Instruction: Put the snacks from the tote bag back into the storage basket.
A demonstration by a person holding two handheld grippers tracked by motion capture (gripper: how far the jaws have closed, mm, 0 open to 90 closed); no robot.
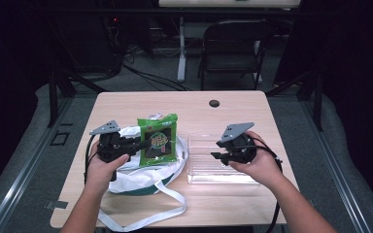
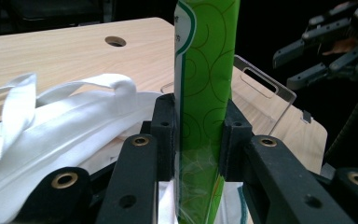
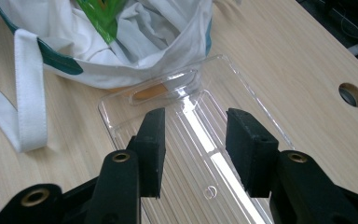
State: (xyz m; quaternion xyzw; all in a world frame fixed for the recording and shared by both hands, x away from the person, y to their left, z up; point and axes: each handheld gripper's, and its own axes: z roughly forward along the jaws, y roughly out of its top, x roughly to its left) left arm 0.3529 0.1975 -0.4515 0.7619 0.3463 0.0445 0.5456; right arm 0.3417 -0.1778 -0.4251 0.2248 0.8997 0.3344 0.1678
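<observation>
The left gripper (image 2: pixel 198 140) pinches a green snack packet (image 1: pixel 158 140) above a white cloth bag (image 1: pixel 148 175); the right gripper (image 3: pixel 195 142) hangs wide over a clear plastic tray (image 3: pixel 242 109)

The green snack packet (image 1: pixel 157 140) stands upright, pinched edge-on in the left gripper (image 2: pixel 200 140), above the crumpled white tote bag (image 1: pixel 145 175). The clear plastic tray (image 3: pixel 200 140) lies flat and empty just beneath the parted right gripper (image 3: pixel 195 149), touching the bag.
</observation>
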